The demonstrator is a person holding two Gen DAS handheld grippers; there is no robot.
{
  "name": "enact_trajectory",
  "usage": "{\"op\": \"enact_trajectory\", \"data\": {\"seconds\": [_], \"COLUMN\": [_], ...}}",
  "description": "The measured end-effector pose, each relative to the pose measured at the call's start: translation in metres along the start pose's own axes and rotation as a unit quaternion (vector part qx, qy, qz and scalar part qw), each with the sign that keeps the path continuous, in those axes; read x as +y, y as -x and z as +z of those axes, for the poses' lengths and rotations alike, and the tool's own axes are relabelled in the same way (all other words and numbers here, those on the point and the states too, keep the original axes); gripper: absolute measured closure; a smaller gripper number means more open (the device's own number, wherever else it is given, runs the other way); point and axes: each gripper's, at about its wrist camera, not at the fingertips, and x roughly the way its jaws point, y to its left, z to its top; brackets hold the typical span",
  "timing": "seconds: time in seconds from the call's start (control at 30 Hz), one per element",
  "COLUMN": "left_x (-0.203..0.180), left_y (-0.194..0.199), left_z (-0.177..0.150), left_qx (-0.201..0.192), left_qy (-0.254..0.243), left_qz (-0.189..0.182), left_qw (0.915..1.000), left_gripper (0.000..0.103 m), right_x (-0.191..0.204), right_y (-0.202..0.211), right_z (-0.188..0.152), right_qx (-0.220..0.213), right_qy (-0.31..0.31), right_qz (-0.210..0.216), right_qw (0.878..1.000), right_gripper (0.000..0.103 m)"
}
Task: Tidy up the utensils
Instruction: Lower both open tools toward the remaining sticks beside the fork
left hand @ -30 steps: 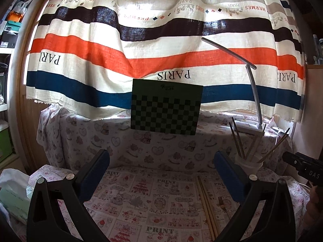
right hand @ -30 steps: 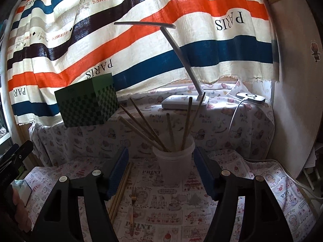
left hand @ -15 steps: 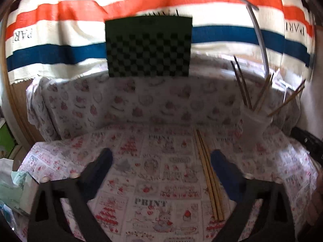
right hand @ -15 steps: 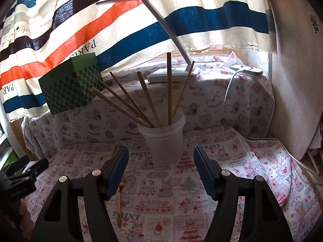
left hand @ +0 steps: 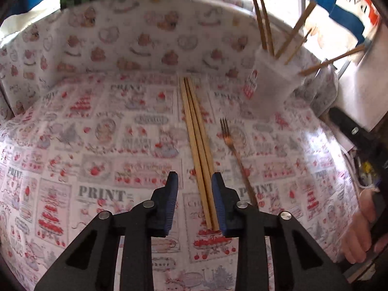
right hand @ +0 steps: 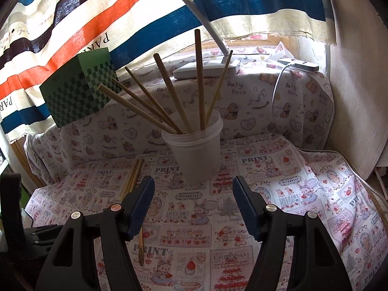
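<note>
A striped curtain (right hand: 169,21) hangs across the back, its top cut off in both views. Below it the printed tablecloth (left hand: 101,145) covers the table and a raised ledge behind. On that ledge sits a green checkered box (right hand: 77,92), only its lower edge showing from the left wrist. A white desk lamp (right hand: 206,68) stands on the ledge too, its head partly out of frame.

The translucent plastic cup (right hand: 196,155) stands on the cloth holding several wooden chopsticks (right hand: 200,77) that fan outward. The right gripper (right hand: 194,203) faces it with its jaws held wide and nothing between them, short of the cup.

The loose chopsticks (left hand: 196,135) lie side by side on the cloth left of the cup. The left gripper (left hand: 194,201) is tilted down over their near ends, jaws closing, the sticks between them; whether the pads press yet is hard to tell. A small fork (left hand: 236,152) lies just right of them, blurred, its handle end hidden behind the right pad.
</note>
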Motion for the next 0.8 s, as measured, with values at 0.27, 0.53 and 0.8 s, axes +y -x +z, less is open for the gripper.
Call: {"op": "enact_trajectory", "data": {"seconds": [0.27,0.53,0.8], "left_x": [-0.004,-0.01,-0.01], "left_y": [-0.007,-0.012,-0.015], "left_z": [-0.005,-0.008,-0.006], "left_qx": [0.003,-0.002,0.014], "left_qy": [0.003,-0.028,-0.023], "left_qz": [0.017,0.07,0.044], "left_qw": [0.9998,0.9972,0.9987], "left_gripper": [0.083,0.084,0.084], "right_x": [-0.003,-0.003,-0.004], "right_y": [0.0,0.001,0.001], "right_z": [0.001,0.001,0.001], "right_qx": [0.005,0.004,0.004], "right_qy": [-0.004,-0.004,-0.003], "right_qz": [0.0,0.0,0.001], "right_qw": [1.0,1.0,1.0], "right_gripper": [0.034,0.034,0.034]}}
